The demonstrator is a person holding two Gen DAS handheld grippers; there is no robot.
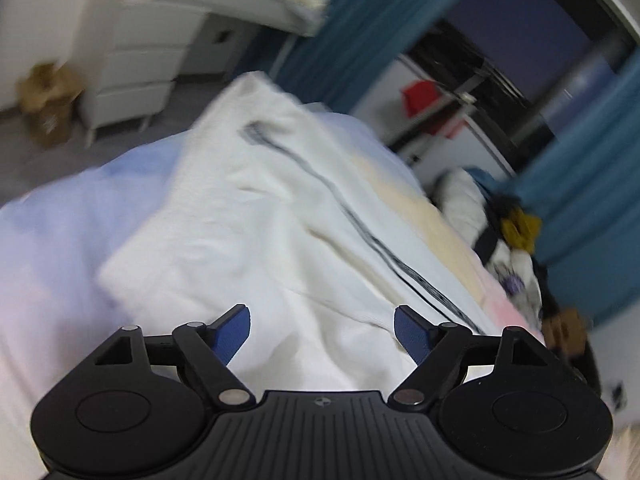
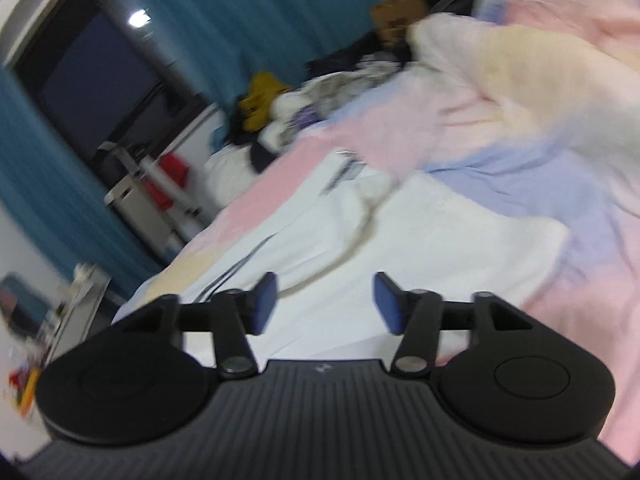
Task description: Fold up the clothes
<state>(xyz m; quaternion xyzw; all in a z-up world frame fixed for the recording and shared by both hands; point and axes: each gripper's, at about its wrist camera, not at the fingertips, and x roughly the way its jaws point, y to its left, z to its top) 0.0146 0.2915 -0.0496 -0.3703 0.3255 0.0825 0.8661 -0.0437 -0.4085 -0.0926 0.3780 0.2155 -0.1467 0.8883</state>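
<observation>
With my left gripper (image 1: 322,330) and right gripper (image 2: 325,302) both spread empty above the white garment (image 1: 256,216), a careless regrasp could bunch its fold.

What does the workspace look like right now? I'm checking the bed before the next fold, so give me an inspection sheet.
Surface: bed with pastel bedspread, rumpled.
Job's things: white garment with a dark stripe, lying on the bedspread.
Clutter: heap of clothes at the far edge.
Grippers: left gripper open, empty; right gripper open, empty.
Cables: nothing seen.
Surroundings: teal curtains, white drawers, cardboard box.
</observation>
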